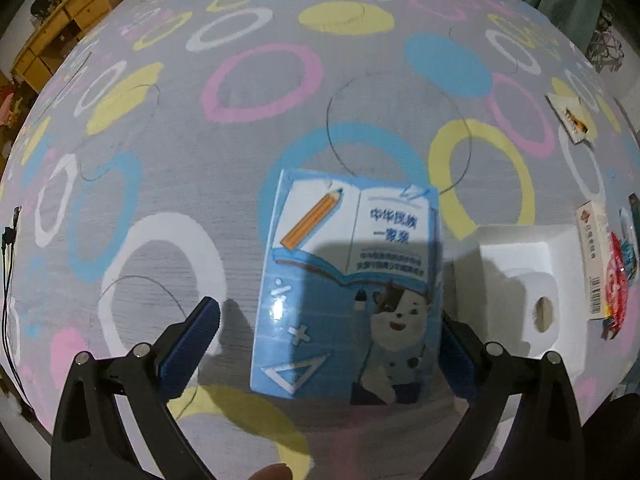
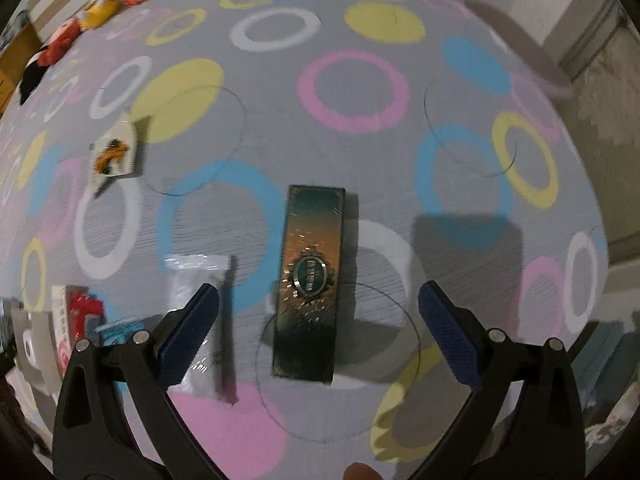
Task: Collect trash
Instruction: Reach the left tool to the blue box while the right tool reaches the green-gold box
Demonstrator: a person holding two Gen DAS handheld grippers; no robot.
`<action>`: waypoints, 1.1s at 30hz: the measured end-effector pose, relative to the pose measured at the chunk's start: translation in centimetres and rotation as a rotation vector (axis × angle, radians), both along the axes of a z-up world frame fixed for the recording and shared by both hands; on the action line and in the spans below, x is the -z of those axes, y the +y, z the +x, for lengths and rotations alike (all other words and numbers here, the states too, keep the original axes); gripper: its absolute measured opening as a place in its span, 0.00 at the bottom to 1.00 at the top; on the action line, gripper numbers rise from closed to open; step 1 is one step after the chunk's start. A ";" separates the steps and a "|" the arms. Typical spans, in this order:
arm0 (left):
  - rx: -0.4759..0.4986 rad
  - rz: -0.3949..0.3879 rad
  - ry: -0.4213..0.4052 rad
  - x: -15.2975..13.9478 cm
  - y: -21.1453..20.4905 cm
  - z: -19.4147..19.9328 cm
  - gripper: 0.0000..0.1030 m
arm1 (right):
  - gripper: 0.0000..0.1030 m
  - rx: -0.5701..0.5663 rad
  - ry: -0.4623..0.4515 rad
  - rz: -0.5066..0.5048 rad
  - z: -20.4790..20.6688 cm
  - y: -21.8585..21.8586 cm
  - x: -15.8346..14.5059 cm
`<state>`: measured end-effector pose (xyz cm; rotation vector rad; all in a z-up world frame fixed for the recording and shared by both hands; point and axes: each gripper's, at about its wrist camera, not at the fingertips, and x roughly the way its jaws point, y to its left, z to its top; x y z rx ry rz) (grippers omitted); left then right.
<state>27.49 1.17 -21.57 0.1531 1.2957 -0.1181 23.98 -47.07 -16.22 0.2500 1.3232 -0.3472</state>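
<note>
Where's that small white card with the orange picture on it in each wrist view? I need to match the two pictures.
Left wrist: the white card lies far right, upper half, on the patterned cloth.
Right wrist: the card lies far left, upper half.
Shared landmark: the red-and-white box, right edge in left view, lower left in right view.

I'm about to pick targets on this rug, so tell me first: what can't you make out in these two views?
- Blue carton, left wrist view: small print blurred; whether the right pad touches it is unclear.
- Red and white packs, left wrist view: squeezed at the right edge.
- Dark green box, right wrist view: emblem text smeared by blur.
- White sachet, right wrist view: partly behind the left pad.
</note>
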 end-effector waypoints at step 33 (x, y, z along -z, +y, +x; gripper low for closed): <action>-0.034 -0.082 -0.049 -1.2 -0.9 -2.4 0.62 | 0.34 -0.033 0.060 0.015 2.1 3.9 3.2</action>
